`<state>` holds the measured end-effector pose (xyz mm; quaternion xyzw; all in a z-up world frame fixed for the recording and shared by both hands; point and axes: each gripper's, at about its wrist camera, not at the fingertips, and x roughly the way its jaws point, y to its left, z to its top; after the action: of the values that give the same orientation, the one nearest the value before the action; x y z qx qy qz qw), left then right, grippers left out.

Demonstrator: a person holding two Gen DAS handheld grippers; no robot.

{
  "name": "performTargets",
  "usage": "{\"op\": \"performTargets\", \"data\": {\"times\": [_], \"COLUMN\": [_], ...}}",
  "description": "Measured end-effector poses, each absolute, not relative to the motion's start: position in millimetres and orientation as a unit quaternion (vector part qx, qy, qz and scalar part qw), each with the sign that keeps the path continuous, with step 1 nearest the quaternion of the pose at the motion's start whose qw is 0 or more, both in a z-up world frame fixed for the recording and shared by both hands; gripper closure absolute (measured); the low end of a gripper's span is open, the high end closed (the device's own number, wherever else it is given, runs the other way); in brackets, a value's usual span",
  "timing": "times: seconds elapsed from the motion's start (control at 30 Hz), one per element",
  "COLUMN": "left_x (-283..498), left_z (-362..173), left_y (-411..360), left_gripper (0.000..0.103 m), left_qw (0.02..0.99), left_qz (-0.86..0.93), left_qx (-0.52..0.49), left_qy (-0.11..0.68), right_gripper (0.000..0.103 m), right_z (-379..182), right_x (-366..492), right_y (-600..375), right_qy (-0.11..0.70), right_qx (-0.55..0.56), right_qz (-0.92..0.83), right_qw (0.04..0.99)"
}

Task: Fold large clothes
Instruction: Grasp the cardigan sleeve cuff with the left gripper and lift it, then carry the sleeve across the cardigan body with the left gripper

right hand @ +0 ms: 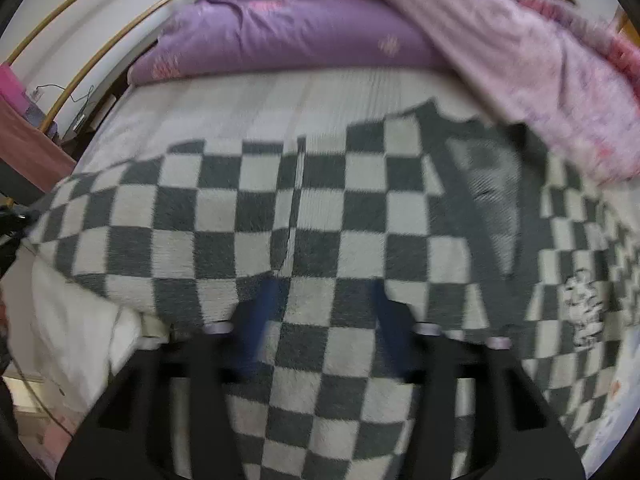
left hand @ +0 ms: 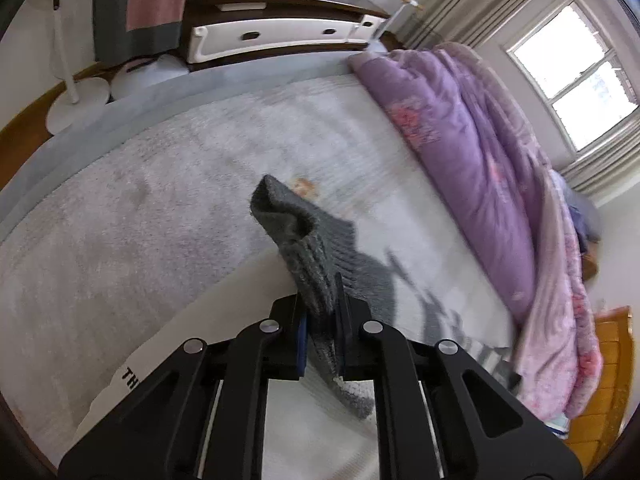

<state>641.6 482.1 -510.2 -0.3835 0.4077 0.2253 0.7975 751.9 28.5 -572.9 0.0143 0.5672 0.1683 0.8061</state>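
Note:
In the left wrist view my left gripper (left hand: 322,320) is shut on a grey knitted edge of the garment (left hand: 300,240), which rises from the jaws above the pale bed cover (left hand: 160,184). In the right wrist view the garment is a grey-and-white checkered knit (right hand: 320,208) spread flat across the bed, with a seam down its middle. My right gripper (right hand: 324,300) is open just above its near part, fingers apart on either side of a white square, holding nothing. The view is blurred by motion.
A bunched purple and pink quilt (left hand: 480,152) (right hand: 320,32) lies along the far side of the bed. A dark cabinet with white drawers (left hand: 280,36), a hanging pink-and-grey cloth (left hand: 140,4) and a white stand (left hand: 76,96) are beyond the bed. A window (left hand: 576,76) is at the right.

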Motion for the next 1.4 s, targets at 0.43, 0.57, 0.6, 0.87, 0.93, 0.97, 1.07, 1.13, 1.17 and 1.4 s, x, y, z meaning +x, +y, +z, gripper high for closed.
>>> {"op": "performTargets", "data": {"times": [0.43, 0.57, 0.6, 0.87, 0.93, 0.97, 1.07, 1.13, 1.17, 1.4], "left_x": [664, 682, 687, 740, 756, 762, 782, 791, 797, 811], "left_z": [-390, -378, -377, -405, -424, -435, -473, -498, -513, -615], "left_y": [355, 289, 274, 92, 39, 13, -61, -102, -125, -219], "left_gripper": [0.094, 0.094, 0.094, 0.094, 0.094, 0.094, 0.094, 0.094, 0.094, 0.094], "left_qw": [0.907, 0.923, 0.924, 0.922, 0.919, 0.917, 0.909, 0.899, 0.893, 0.851], "left_qz": [0.121, 0.086, 0.08, 0.0, -0.015, -0.023, -0.042, -0.051, -0.058, -0.053], "left_qx": [-0.233, -0.2, -0.196, -0.164, -0.145, -0.139, -0.133, -0.127, -0.118, -0.046], "left_qy": [0.328, 0.317, 0.318, 0.35, 0.365, 0.373, 0.394, 0.415, 0.43, 0.521], "right_gripper": [0.1, 0.1, 0.1, 0.1, 0.1, 0.1, 0.1, 0.1, 0.1, 0.097], "right_z": [-675, -637, -627, -552, -544, -542, -539, -541, -541, -574], "right_x": [776, 774, 773, 766, 755, 748, 732, 720, 715, 693], "right_y": [80, 17, -4, -247, -308, -346, -432, -479, -500, -607], "right_qy": [0.648, 0.601, 0.589, 0.5, 0.489, 0.484, 0.475, 0.473, 0.47, 0.465], "right_qx": [0.086, 0.109, 0.115, 0.153, 0.16, 0.168, 0.184, 0.193, 0.197, 0.246], "right_qz": [0.252, 0.258, 0.252, 0.128, 0.091, 0.07, 0.019, -0.007, -0.015, -0.073], "right_qw": [0.714, 0.748, 0.759, 0.843, 0.853, 0.856, 0.86, 0.86, 0.86, 0.847]}}
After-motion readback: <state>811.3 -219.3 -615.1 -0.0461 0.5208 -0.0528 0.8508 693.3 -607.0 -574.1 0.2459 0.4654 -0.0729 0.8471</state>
